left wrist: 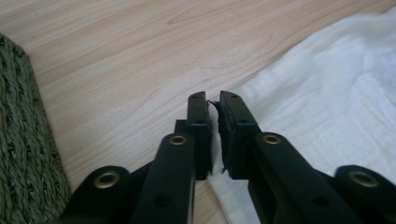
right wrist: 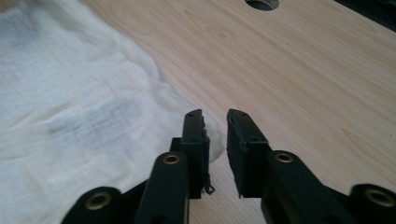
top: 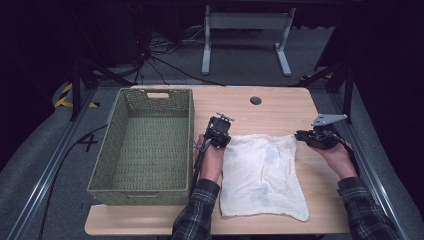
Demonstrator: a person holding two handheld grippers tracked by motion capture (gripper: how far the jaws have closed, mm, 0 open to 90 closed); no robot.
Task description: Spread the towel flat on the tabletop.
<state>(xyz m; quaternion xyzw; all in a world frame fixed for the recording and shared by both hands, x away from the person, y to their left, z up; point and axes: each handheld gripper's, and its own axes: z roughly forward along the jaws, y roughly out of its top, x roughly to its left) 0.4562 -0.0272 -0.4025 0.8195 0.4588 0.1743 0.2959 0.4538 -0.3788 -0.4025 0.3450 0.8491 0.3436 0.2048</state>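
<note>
A cream cloth (top: pixel 262 175) lies spread flat on the right half of the wooden table (top: pixel 280 107). My left gripper (top: pixel 223 141) is at the cloth's far left corner. In the left gripper view its jaws (left wrist: pixel 213 100) stand almost together, with the cloth (left wrist: pixel 327 93) edge pinched between them. My right gripper (top: pixel 300 135) is at the far right corner. In the right gripper view it (right wrist: pixel 215 115) is narrowly open, and the cloth (right wrist: pixel 70 93) corner lies against its left jaw and a little into the gap, not pinched.
A green woven basket (top: pixel 150 190), empty, fills the table's left side, close beside my left hand; its wall (left wrist: pixel 18 140) stands at the left in the left gripper view. A round cable hole (top: pixel 255 100) sits near the far edge. A desk frame stands beyond.
</note>
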